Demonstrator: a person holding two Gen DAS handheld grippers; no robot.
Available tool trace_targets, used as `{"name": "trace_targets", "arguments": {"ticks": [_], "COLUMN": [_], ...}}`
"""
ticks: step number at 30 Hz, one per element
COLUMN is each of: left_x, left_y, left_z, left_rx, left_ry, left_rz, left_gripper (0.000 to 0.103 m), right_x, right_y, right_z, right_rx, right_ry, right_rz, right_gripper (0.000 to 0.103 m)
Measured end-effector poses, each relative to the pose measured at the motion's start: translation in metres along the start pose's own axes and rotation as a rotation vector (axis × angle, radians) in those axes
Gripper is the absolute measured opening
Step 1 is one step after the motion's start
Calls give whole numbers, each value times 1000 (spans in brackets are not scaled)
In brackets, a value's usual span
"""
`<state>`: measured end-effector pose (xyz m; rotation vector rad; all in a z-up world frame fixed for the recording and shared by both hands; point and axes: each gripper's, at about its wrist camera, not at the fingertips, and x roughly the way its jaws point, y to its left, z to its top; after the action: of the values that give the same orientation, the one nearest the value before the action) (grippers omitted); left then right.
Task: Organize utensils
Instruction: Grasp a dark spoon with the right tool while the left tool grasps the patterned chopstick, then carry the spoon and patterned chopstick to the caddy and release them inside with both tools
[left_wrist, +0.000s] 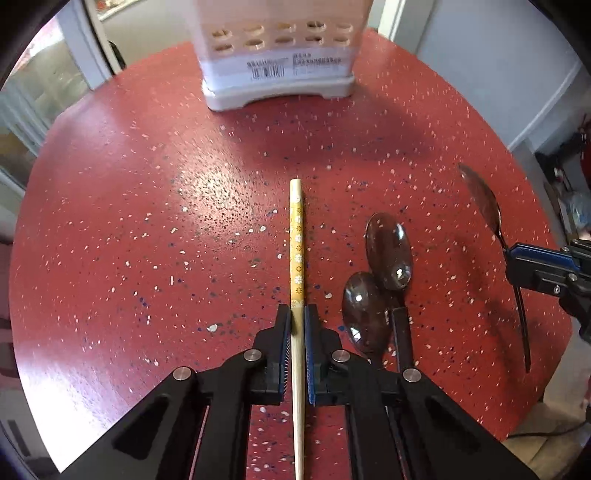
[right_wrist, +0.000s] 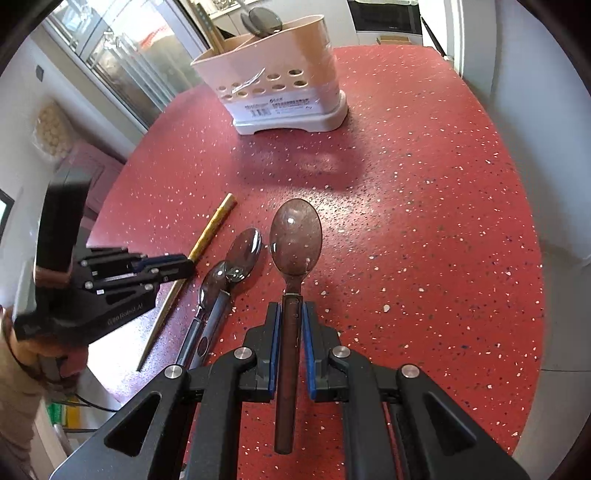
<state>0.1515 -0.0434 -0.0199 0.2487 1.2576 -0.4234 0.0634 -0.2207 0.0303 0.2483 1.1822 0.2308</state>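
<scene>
Red speckled tabletop fills both of my views, round-edged, with pale walls and glass doors behind it. At the top centre of the left wrist view stands the white utensil holder, a row of round holes across its front and a barcode label below; in the right wrist view it sits at the upper centre, with dark spoon heads and stick ends rising from its compartments.

My left claw is clenched on a chopstick with a yellow flowered upper part, which runs straight up the middle of the frame between the pads. From the right wrist view I see that claw at the left edge, a hand on its grip at lower left.

My right claw is clamped on the handle of a brown spoon, bowl pointing up the frame. In the left wrist view the same spoon appears at the right edge.

Two more spoons lie on the tabletop overlapping each other, between the chopstick and the held spoon, bowls upward in the frame.
</scene>
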Motion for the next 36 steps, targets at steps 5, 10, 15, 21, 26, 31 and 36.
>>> {"name": "trace_targets", "arguments": {"ticks": [5,10,15,21,26,31,36], "left_x": [-32,-74,-106,-132,-144,-146,-142], "left_y": [-4,-11,-12,-21,-25,-23,-16], "left_z": [-17,-29,-32,-29,-27,-14,-3], "left_rx": [-31,-75,-108,-108,-107,-114,-126], "left_ry": [-127,-255,-364,-453,-510,-539,-562], "left_rz": [20,27,27,56,62,62,55], "left_gripper": [36,36,36,36,36,36,36], "right_x": [-8,-16,-24,-36,-48,-59,-65], "right_y": [-8,-9,-5,0,2,3,5], "right_z": [1,2,4,14,27,41,54], "right_rx": [19,18,2,-23,-34,-45,-52], "right_ry": [-28,-62,-93,-143,-183,-217,-237], "right_rz": [40,77,90,96,94,102,112], "right_gripper": [13,13,13,13,13,13,13]}}
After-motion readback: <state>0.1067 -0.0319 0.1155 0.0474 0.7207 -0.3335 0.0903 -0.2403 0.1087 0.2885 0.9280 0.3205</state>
